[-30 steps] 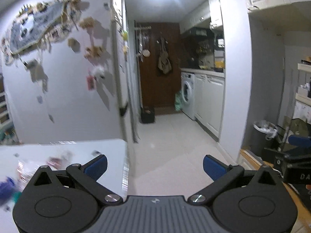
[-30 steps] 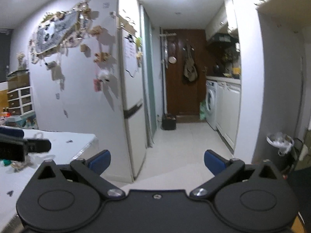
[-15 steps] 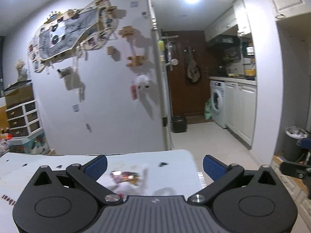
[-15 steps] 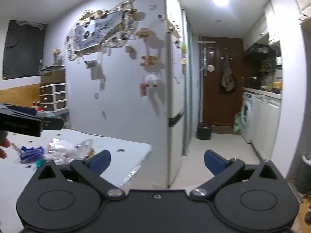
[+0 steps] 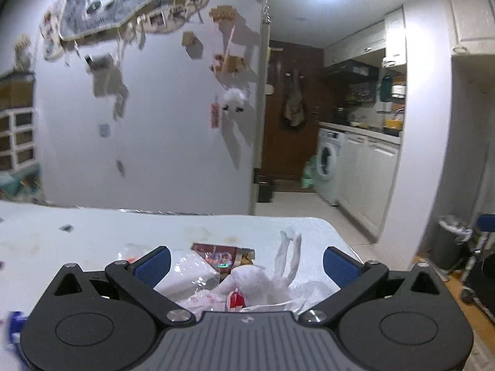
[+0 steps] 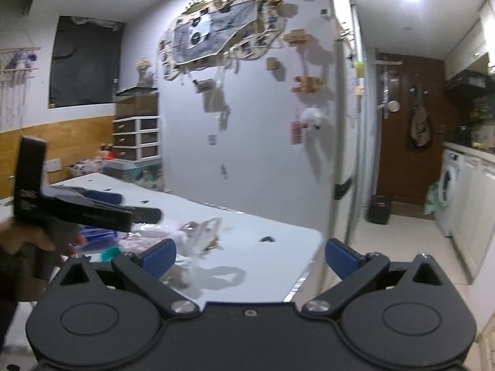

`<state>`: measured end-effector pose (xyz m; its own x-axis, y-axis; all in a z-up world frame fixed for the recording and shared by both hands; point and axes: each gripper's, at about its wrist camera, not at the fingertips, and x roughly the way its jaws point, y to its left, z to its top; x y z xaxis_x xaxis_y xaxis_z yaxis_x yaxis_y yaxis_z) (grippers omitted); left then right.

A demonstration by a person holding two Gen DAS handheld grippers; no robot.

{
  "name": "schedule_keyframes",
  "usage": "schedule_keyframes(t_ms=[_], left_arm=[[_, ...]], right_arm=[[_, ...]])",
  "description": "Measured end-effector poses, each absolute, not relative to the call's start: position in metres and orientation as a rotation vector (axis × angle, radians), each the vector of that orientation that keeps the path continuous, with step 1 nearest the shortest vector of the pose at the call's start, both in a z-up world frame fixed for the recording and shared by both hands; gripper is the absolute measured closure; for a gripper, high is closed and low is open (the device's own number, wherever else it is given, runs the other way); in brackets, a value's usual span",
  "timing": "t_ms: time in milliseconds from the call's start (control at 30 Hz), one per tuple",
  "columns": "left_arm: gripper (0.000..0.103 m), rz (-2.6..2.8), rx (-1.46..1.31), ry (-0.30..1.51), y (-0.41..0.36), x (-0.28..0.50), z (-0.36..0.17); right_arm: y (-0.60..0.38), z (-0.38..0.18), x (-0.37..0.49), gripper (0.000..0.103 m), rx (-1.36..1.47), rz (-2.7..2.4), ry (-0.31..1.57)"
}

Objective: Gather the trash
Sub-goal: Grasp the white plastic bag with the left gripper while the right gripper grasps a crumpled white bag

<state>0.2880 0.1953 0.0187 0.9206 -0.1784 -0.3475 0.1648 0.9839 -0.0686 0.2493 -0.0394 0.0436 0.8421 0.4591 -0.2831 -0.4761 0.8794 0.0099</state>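
Left tool hangs low over the white desk, blue fingertips spread wide apart, nothing between them. Right under and just ahead of it: the trash pile near the desk's right front corner. Pile is a crumpled white plastic bag with two twisted handles sticking up, a clear film wrapper, and a red-brown printed snack packet lying flat behind. Some blue scrap at the far left edge, blurred, can't tell what it is

Right tool sits off the desk corner, fingers also wide apart and empty, aimed past the pile; from its view the same pile shows beside the left tool. A lined trash bin stands on the floor by the kitchen wall, well apart from the desk

Handling guess: all of it looks light, thin, soft, crinkly; film likely slippery, will collapse and slide under a pinch. Nothing fragile. Best hold seems to be the bag's upright twisted handles or its bunched neck, since the flat packet gives little edge to grab. Light stuff may flutter loose when carried
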Motion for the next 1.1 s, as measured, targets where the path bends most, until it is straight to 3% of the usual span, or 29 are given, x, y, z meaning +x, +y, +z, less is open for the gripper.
schedule_keyframes(t_ms=[267, 900, 967, 1100], left_arm=[[0.000, -0.317, -0.150, 0.467, 0.237, 0.320, -0.007], [0.009, -0.390, -0.224, 0.552, 0.270, 0.349, -0.016], [0.009, -0.389, -0.224, 0.547, 0.269, 0.349, -0.016], [0.009, -0.372, -0.208, 0.551, 0.268, 0.351, -0.021]], right_arm=[[-0.007, 0.030, 0.279, 0.000, -0.062, 0.635, 0.304], [0.122, -0.013, 0.324, 0.000, -0.409, 0.913, 0.442], [0.127, -0.017, 0.323, 0.003, -0.411, 0.934, 0.467], [0.134, -0.024, 0.313, 0.021, -0.465, 0.986, 0.504]])
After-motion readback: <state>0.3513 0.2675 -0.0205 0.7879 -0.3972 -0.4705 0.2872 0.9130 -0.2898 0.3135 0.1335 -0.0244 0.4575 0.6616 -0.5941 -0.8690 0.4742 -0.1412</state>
